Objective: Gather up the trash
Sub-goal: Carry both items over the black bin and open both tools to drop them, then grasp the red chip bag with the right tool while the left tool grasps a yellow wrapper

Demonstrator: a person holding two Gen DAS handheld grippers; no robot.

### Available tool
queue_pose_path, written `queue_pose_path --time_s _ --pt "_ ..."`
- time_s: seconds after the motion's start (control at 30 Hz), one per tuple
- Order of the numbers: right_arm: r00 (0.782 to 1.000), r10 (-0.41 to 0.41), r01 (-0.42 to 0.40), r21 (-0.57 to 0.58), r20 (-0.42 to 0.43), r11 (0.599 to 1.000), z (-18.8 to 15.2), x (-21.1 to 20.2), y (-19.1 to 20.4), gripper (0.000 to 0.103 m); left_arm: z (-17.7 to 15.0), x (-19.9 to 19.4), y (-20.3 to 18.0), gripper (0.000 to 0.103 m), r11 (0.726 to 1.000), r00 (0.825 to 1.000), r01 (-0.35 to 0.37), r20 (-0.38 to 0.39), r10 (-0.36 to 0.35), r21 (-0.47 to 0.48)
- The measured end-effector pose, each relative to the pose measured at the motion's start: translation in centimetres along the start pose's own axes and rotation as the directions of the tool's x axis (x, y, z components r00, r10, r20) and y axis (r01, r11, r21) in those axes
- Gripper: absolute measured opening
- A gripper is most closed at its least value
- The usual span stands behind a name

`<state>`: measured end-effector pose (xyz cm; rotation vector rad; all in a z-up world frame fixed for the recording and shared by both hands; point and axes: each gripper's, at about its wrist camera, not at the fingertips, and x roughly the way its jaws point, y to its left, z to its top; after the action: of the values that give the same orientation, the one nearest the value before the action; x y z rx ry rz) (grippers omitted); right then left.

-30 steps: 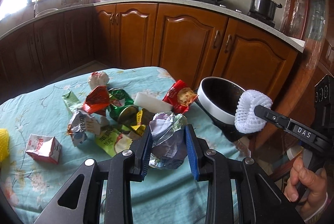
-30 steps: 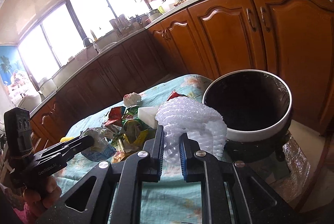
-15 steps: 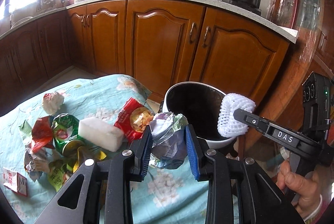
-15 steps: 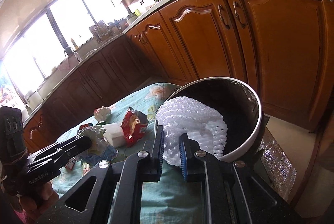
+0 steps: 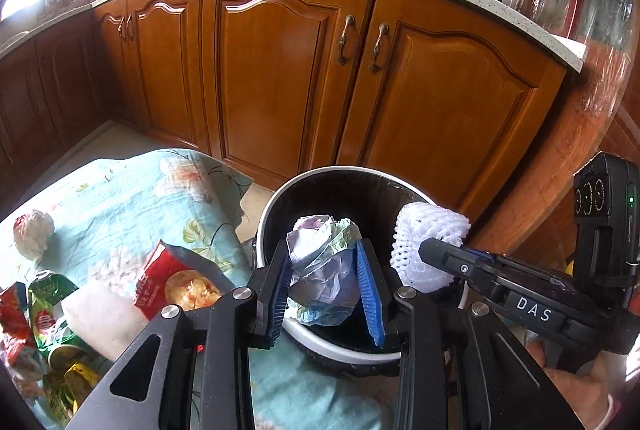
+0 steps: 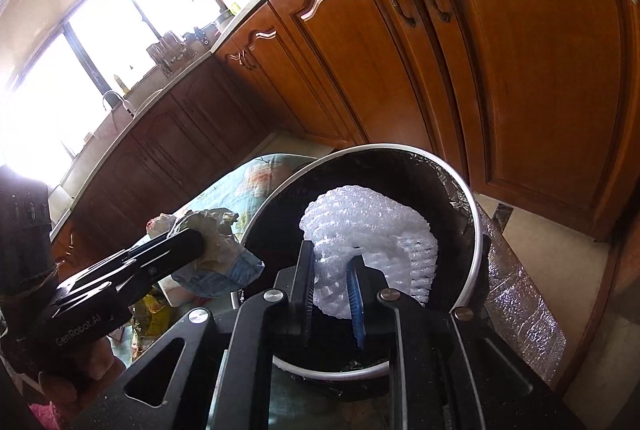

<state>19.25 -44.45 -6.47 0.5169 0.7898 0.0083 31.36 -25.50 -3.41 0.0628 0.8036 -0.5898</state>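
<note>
Kitchen bin [image 5: 276, 205]; crumpled wrapper [image 5: 324, 270], white foam net [image 6: 372, 230].

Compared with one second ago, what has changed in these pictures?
Both tongs carried their trash from the table to above the white-rimmed black bin. The left tongs grip the crumpled silver-grey wrapper. The right tongs are opening around the white foam fruit net. The red snack bag and other trash stayed on the table.
</note>
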Motion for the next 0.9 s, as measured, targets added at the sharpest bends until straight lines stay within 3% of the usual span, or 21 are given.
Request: queue_pose_path --time_s 0.13,0.17,0.27,0.63,0.7,0.77,0.83,0.9 --pt "1.0 -0.003 0.003 0.008 -0.014 1.0 0.2 0.4 -0.6 0.022 0.5 1.7 0.0 0.048 1.0 1.0 0.007 -0.027 -0.007 -0.009" --pt "1.0 -0.003 0.003 0.012 -0.018 1.0 0.3 0.6 -0.7 0.027 0.5 2.0 -0.1 0.056 1.0 1.0 0.004 -0.03 -0.004 -0.007" --pt "1.0 0.0 0.0 0.027 -0.018 1.0 0.5 0.7 -1.0 0.045 0.5 2.2 0.1 0.067 1.0 1.0 0.008 -0.023 -0.008 -0.008" --pt "1.0 -0.004 0.003 0.022 0.011 1.0 -0.3 -0.8 -0.9 0.05 -1.5 -0.4 1.6 0.072 0.997 1.0 -0.014 -0.003 0.014 -0.075" --pt "1.0 -0.011 0.011 0.005 0.019 1.0 -0.7 -1.2 -0.2 0.056 -2.2 -1.5 1.9 0.073 0.996 1.0 -0.022 0.004 0.022 -0.09" --pt "0.999 -0.015 0.016 -0.015 0.03 1.0 -1.3 -1.7 0.6 0.074 -3.1 -2.5 2.2 0.073 0.994 0.999 -0.032 0.011 0.033 -0.104" --pt "0.999 -0.022 0.023 -0.031 0.045 0.999 -2.0 -2.2 1.5 0.085 -4.2 -3.6 2.5 0.074 0.993 0.999 -0.039 0.017 0.041 -0.114" --pt "0.998 -0.022 0.024 -0.045 0.058 0.999 -2.8 -2.7 2.5 0.09 -5.1 -4.8 2.9 0.074 0.991 0.999 -0.045 0.02 0.048 -0.126"
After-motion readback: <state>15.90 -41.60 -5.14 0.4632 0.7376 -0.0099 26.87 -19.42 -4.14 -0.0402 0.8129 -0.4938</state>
